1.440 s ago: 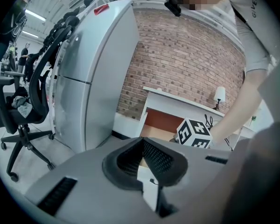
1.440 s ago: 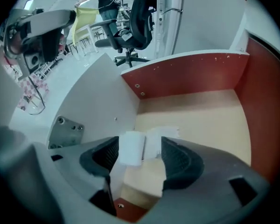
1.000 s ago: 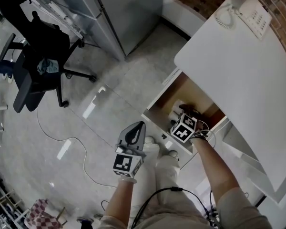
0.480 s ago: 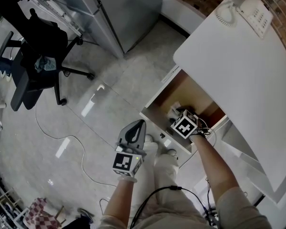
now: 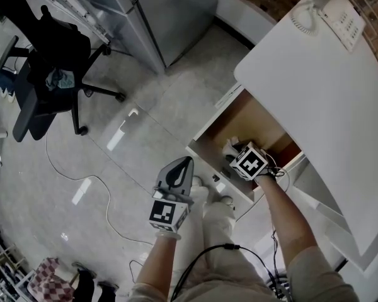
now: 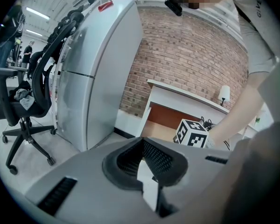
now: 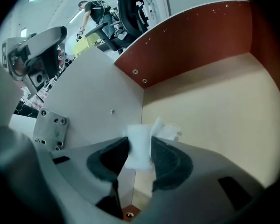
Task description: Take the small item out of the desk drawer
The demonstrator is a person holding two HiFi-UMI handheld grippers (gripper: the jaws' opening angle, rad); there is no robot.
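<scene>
Head view shows me the desk drawer (image 5: 209,145) pulled open under the white desk (image 5: 315,99), a bit right of the middle of the frame. My right gripper (image 5: 240,156) points down into the drawer. A bit of the small white thing (image 5: 231,147) peeks out just beside it.

In the right gripper view, the small white thing (image 7: 138,146) sits low in the middle of the frame. It looks like soft crumpled paper, but I cannot tell for sure. The right gripper (image 7: 140,152) has just been closing its jaws, and now both dark pads (image 7: 164,158) press on the white thing, one on each side. It is inside the drawer, over the tan floor and close to the white side wall (image 7: 98,101).

My left gripper (image 5: 184,167) hangs over the gray floor (image 5: 113,187), left of the drawer and apart from it. In the left gripper view its jaws are together at the tips and nothing is between them.

A black chair (image 5: 47,68) stands at the upper left. A white phone (image 5: 337,14) sits on the desk at the upper right.
</scene>
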